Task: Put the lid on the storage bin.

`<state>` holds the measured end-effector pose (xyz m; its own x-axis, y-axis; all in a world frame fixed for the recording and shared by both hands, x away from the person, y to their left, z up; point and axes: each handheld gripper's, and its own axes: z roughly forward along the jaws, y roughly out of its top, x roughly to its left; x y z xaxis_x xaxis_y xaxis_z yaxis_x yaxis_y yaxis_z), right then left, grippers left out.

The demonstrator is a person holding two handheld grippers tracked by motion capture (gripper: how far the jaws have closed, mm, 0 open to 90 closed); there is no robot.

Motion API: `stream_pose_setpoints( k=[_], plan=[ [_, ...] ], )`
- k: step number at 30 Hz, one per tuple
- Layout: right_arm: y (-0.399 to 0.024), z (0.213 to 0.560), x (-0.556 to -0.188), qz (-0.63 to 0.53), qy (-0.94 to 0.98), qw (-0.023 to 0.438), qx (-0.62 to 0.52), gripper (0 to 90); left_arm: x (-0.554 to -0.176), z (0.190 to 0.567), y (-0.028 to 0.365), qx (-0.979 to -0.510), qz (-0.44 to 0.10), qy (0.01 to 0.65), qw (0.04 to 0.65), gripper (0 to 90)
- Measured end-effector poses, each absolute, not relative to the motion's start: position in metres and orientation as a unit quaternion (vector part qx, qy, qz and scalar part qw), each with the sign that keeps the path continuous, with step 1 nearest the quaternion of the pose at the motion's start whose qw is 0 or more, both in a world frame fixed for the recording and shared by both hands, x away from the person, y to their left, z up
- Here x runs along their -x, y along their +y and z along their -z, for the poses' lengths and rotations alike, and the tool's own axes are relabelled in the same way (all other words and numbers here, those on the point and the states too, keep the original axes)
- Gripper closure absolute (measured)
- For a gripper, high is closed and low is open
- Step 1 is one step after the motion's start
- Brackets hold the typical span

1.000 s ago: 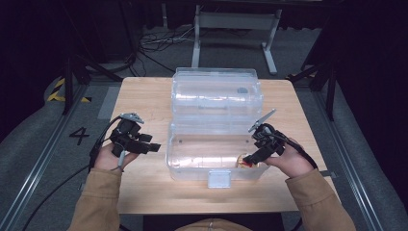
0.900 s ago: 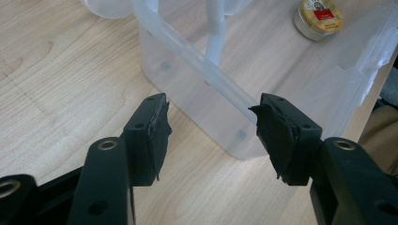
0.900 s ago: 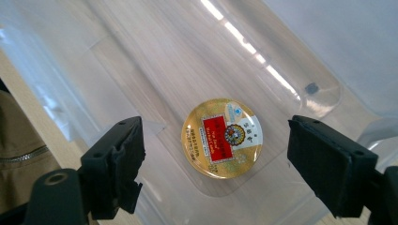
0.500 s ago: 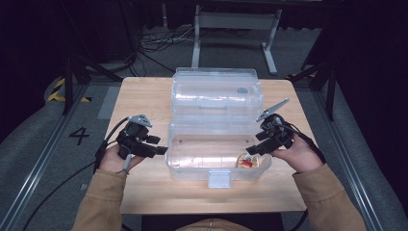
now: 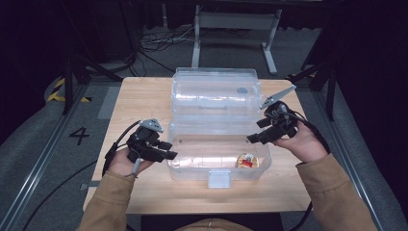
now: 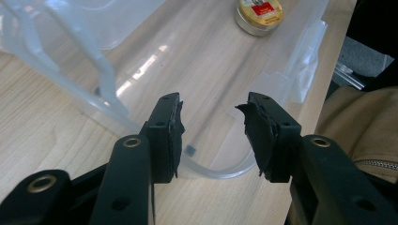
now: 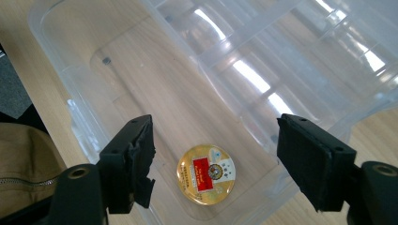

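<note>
Round gold tin (image 5: 247, 160) with red label: flat on the floor of the clear plastic box (image 5: 192, 159), in the near right corner as seen from the high view. Same tin at (image 7: 206, 174) in the right gripper view, label up, framed between the two jaws but well below them and untouched; at (image 6: 259, 14) in the left gripper view, far across the box.

Clear plastic box: open, on the wooden table (image 5: 144, 101), near the person's edge. Hinged lid (image 5: 216, 91) laid back flat behind it, away from the person. White latch (image 5: 219, 179) at the middle of the near wall.

Right gripper (image 5: 257, 137): raised over the right end of the box, jaws pointing inward and down toward the tin. Jaws set wide, just opened slightly further, nothing between the pads.

Left gripper (image 5: 169, 150): at the left end of the box, jaw tips just beside the wall. Jaws apart, recently narrowing, straddling the rounded rim of the corner in the left gripper view; pads not pressing on it.

Tan sleeves (image 5: 332, 192) entering from the bottom edge. Black cable (image 5: 57, 185) trailing from the left gripper over the grey floor.
</note>
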<state>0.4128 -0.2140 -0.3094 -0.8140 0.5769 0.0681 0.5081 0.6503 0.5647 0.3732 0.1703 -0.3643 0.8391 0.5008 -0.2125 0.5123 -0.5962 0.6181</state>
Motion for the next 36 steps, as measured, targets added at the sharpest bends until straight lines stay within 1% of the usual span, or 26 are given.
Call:
stream_pose_setpoints(
  k=[7, 15, 23, 24, 28, 31, 32, 36],
  plan=[
    [-0.214, 0.301, -0.420, -0.307, 0.900, 0.068, -0.302, 30.1, -0.369, 0.368, 0.159, -0.899, 0.018, 0.268, 0.345, 54.6],
    [-0.210, 0.292, -0.432, -0.326, 0.897, 0.080, -0.287, 32.2, -0.366, 0.378, 0.141, -0.911, 0.030, 0.250, 0.326, 54.3],
    [-0.208, 0.288, -0.441, -0.359, 0.885, 0.070, -0.287, 35.0, -0.364, 0.385, 0.132, -0.921, 0.048, 0.234, 0.308, 56.2],
    [-0.208, 0.288, -0.443, -0.361, 0.885, 0.070, -0.286, 35.0, -0.365, 0.387, 0.131, -0.921, 0.049, 0.231, 0.309, 56.7],
    [-0.203, 0.286, -0.449, -0.372, 0.880, 0.076, -0.285, 36.1, -0.365, 0.391, 0.126, -0.927, 0.072, 0.218, 0.296, 64.7],
    [-0.197, 0.285, -0.456, -0.379, 0.879, 0.074, -0.279, 39.1, -0.367, 0.395, 0.125, -0.929, 0.086, 0.219, 0.285, 68.6],
    [-0.197, 0.285, -0.456, -0.379, 0.879, 0.074, -0.279, 39.1, -0.367, 0.395, 0.125, -0.929, 0.086, 0.219, 0.285, 71.7],
    [-0.188, 0.284, -0.465, -0.380, 0.880, 0.072, -0.276, 40.9, -0.368, 0.397, 0.126, -0.930, 0.088, 0.221, 0.281, 72.5]
  ],
)
